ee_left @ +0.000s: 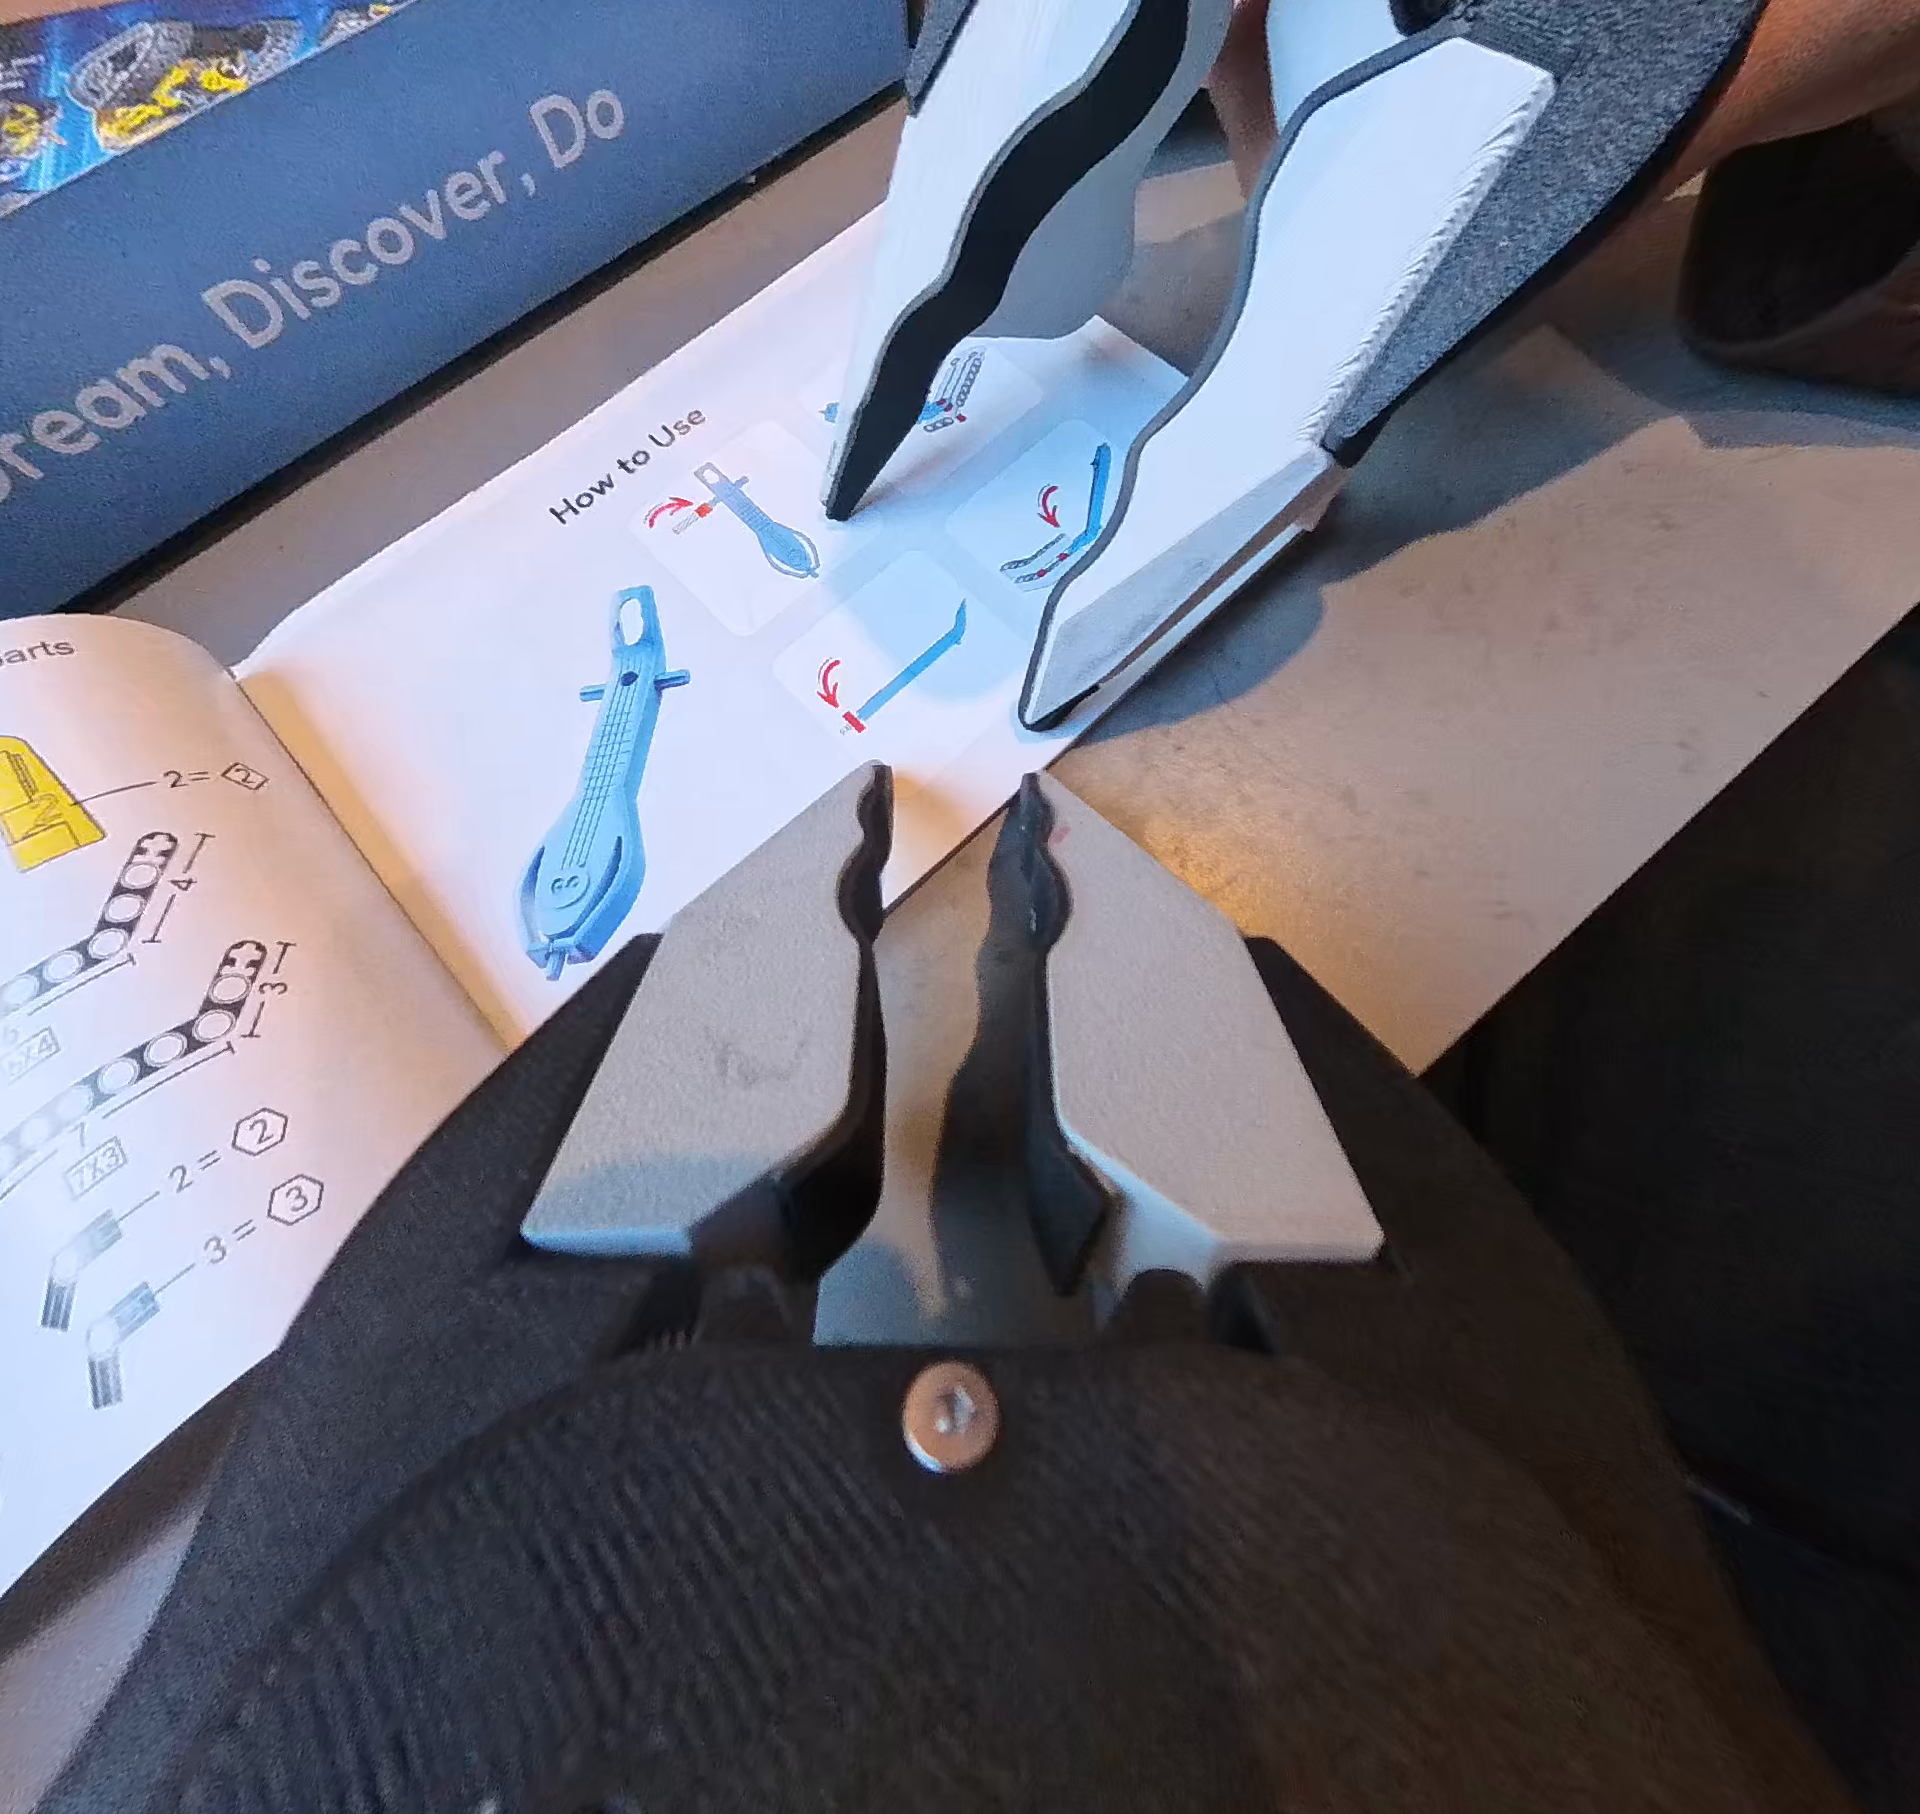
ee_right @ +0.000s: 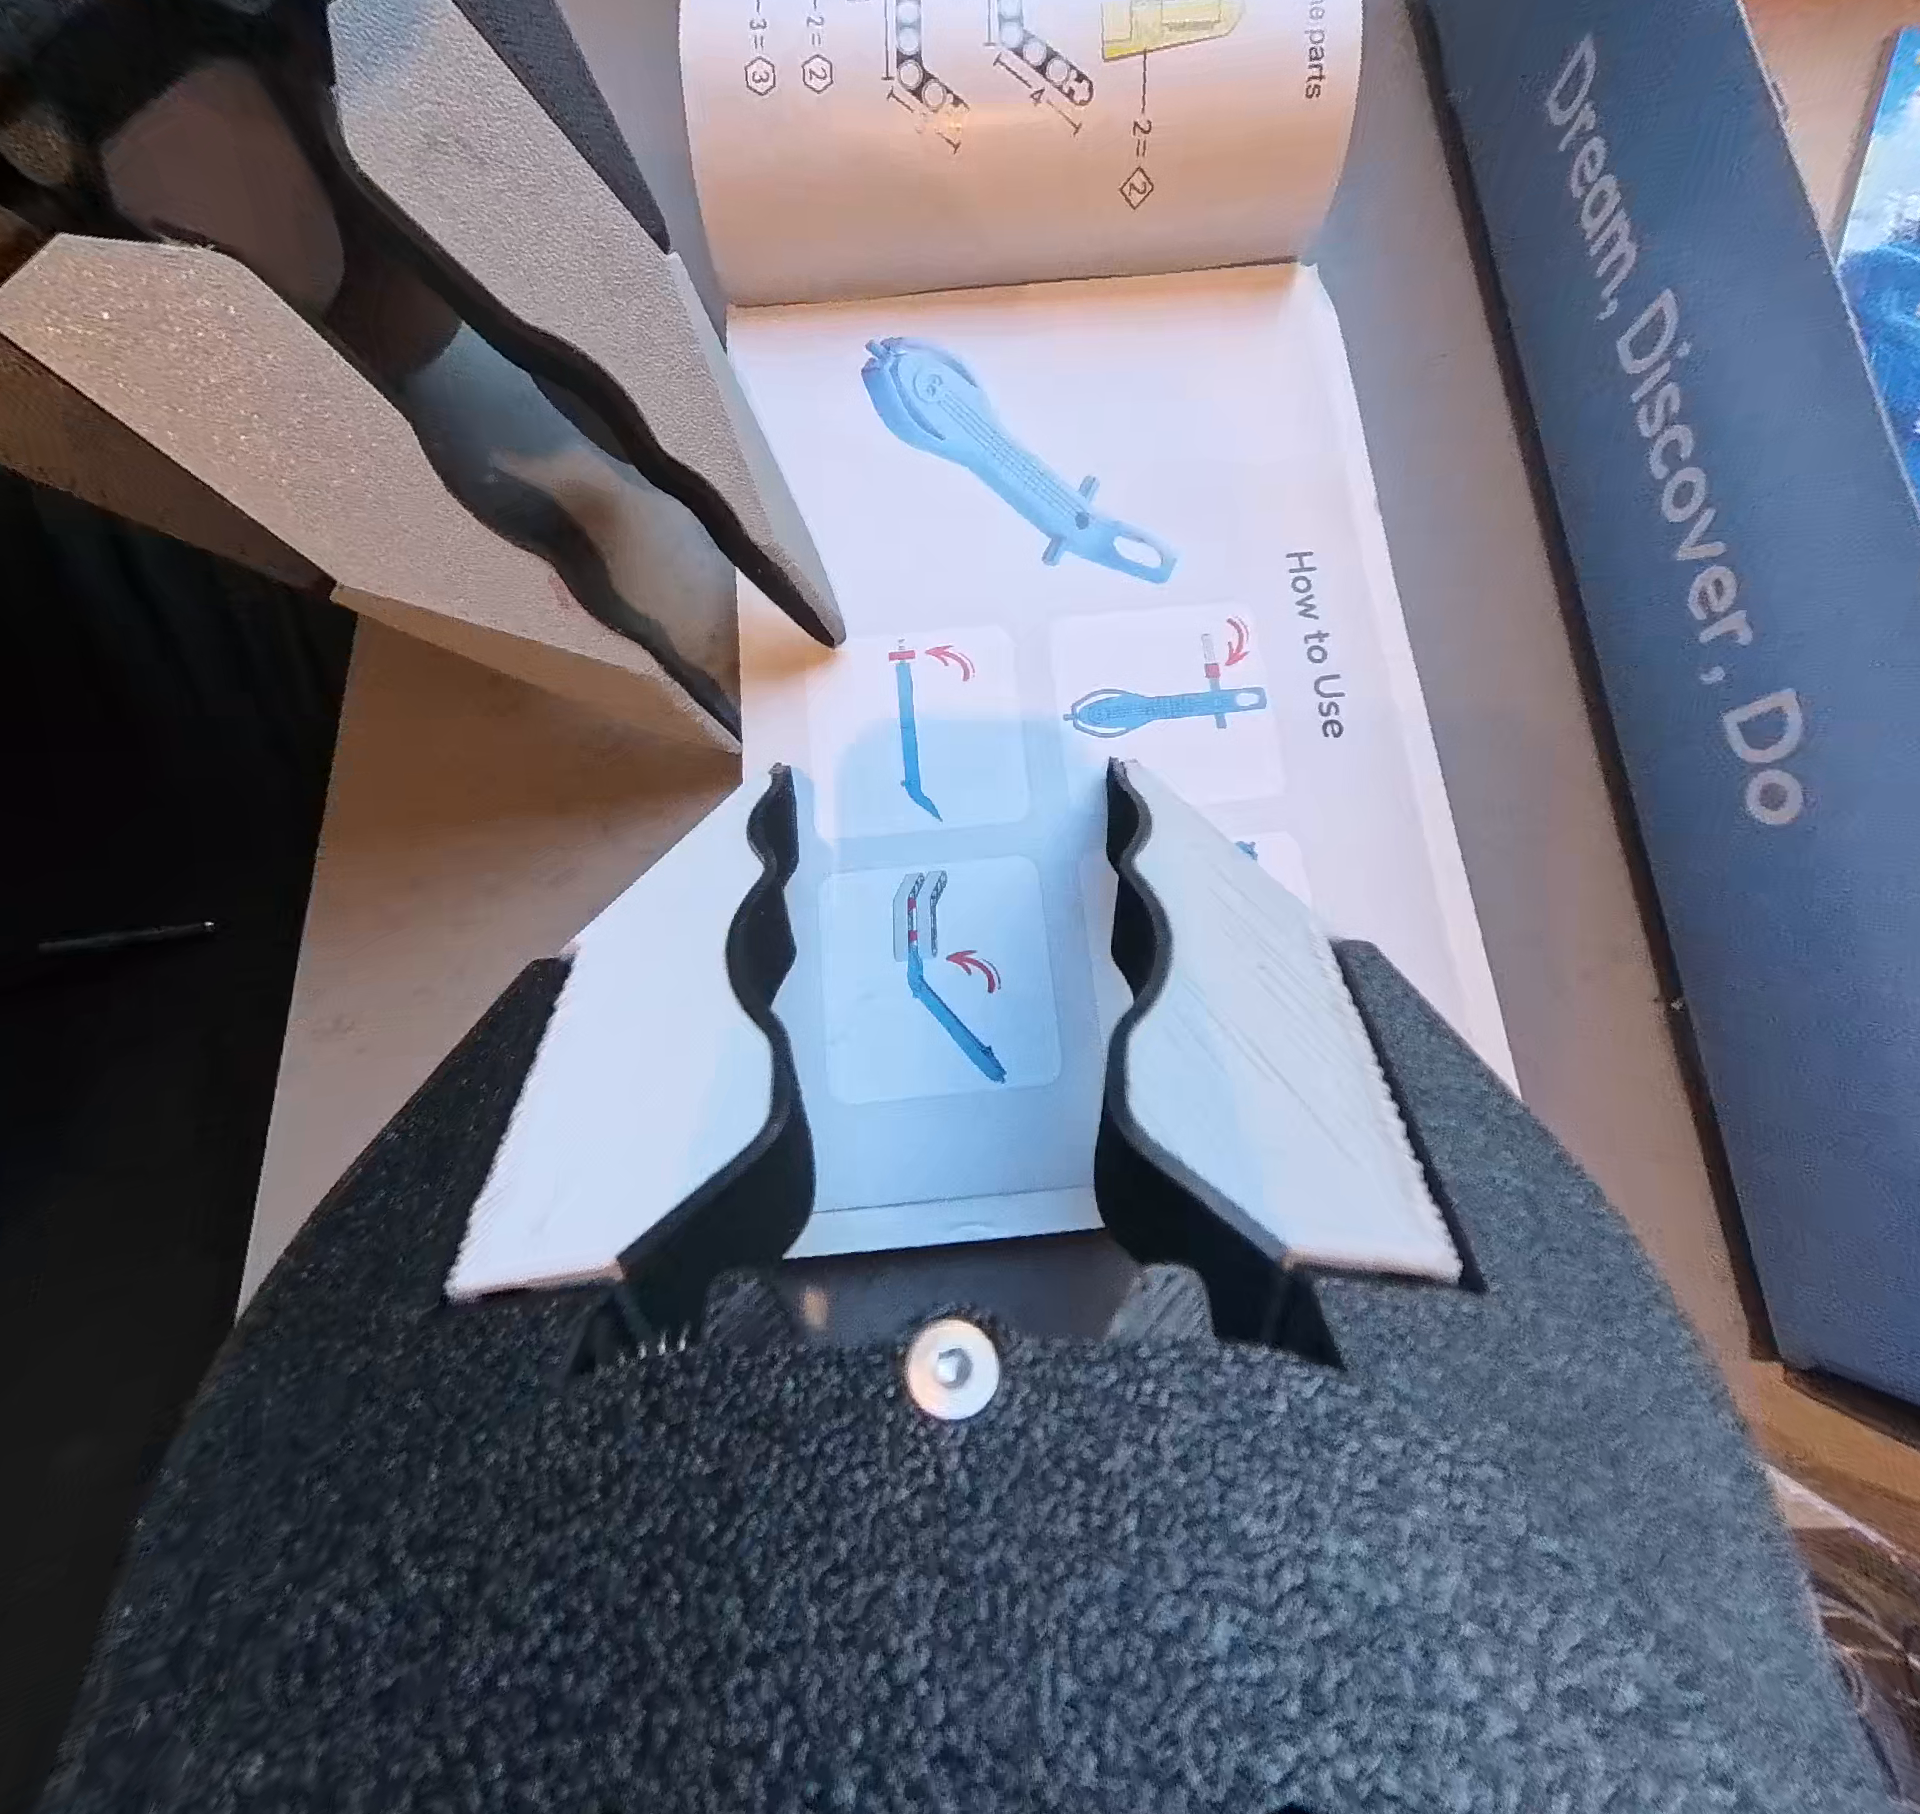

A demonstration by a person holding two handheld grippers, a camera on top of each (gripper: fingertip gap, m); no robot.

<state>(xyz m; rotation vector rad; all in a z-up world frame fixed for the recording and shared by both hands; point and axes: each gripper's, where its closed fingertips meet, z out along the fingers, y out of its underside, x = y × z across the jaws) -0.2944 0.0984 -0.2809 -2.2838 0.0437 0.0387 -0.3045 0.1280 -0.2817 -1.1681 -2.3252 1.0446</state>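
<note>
An open instruction booklet (ee_left: pixel 468 684) lies flat on a grey table (ee_left: pixel 1403 725). Its near page shows a blue tool drawing, and its other page (ee_left: pixel 208 933) curls upward. My left gripper (ee_left: pixel 954 785) is slightly open, with its tips straddling the near edge of the flat page and nothing held. My right gripper (ee_right: pixel 948 772) is wide open, with both tips resting on the flat page (ee_right: pixel 1195 434) over the small diagrams. In the left wrist view the right gripper (ee_left: pixel 935 611) stands just beyond my left tips. In the right wrist view the left gripper (ee_right: pixel 781 682) comes in from the upper left.
A long dark blue box (ee_left: pixel 416 154) with pale lettering lies along the far side of the booklet; it also shows in the right wrist view (ee_right: pixel 1662 517). A person's hand (ee_left: pixel 1818 50) holds the right gripper. The table's edge (ee_left: pixel 1558 985) drops to a dark area.
</note>
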